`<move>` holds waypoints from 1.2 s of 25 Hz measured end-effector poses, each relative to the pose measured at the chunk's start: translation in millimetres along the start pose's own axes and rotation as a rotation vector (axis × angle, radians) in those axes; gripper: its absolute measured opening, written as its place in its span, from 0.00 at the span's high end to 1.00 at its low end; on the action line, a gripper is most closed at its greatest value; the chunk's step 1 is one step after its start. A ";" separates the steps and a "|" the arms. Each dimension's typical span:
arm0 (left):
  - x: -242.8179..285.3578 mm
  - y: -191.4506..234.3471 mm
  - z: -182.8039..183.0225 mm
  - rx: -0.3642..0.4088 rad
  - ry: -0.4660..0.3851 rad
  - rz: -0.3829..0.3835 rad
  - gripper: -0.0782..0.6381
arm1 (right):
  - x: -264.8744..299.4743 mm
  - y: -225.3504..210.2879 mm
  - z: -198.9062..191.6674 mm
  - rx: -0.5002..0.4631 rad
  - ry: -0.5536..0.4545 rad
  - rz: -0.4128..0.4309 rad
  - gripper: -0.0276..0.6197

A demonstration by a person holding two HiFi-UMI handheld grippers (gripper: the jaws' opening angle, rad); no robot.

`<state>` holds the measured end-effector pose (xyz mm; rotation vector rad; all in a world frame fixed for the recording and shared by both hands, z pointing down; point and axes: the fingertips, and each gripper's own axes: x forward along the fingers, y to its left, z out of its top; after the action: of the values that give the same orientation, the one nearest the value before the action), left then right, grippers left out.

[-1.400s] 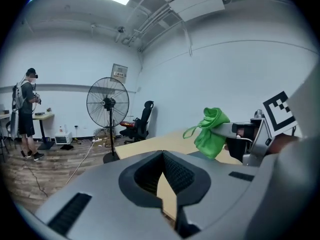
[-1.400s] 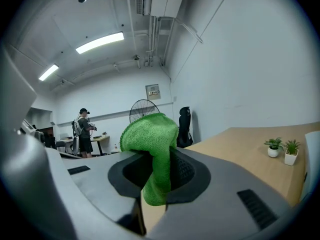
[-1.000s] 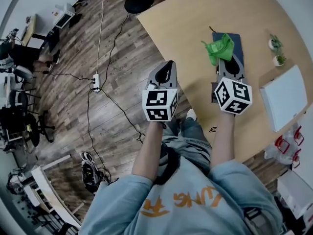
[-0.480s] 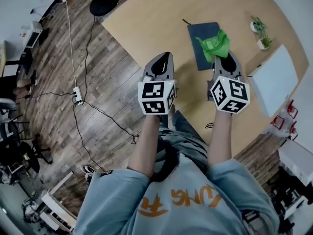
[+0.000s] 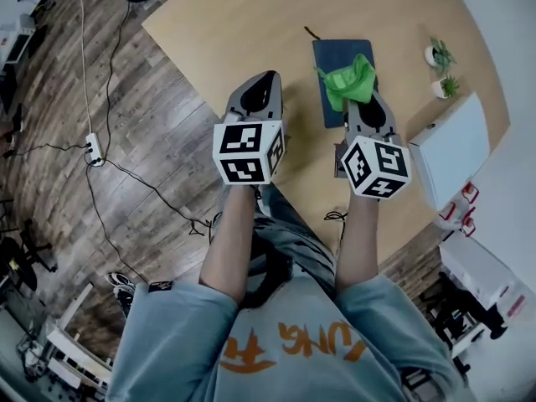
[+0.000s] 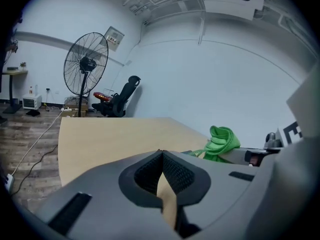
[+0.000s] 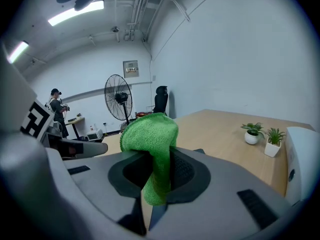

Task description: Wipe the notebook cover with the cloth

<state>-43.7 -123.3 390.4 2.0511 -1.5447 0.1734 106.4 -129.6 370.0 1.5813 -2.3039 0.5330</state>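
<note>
Two potted plants (image 5: 437, 55), notebook (image 5: 335, 50) on tan table (image 5: 234, 32), possibly office.

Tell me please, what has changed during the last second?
In the head view, the right gripper, shut on the cloth, carried it across the notebook: from the left edge to the right edge, then back to the middle. The head camera shifted too, so this is approximate. Unchanged: the hold on the cloth, the notebook on the table, the left gripper shut and empty.
</note>
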 end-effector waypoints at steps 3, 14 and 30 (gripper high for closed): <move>7.5 1.7 -8.4 -0.021 0.015 -0.009 0.87 | 15.6 3.2 -4.2 -0.011 0.026 0.019 0.86; 32.4 14.8 -19.0 -0.067 0.047 -0.015 0.87 | 65.0 0.3 0.3 -0.085 0.076 0.046 0.86; 65.8 25.4 -17.3 -0.104 0.081 -0.022 0.87 | 120.6 -11.5 18.4 -0.182 0.102 0.048 0.86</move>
<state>-41.6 -174.8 441.6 1.9556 -1.4516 0.1627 74.1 -241.4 408.4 1.3851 -2.2489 0.3927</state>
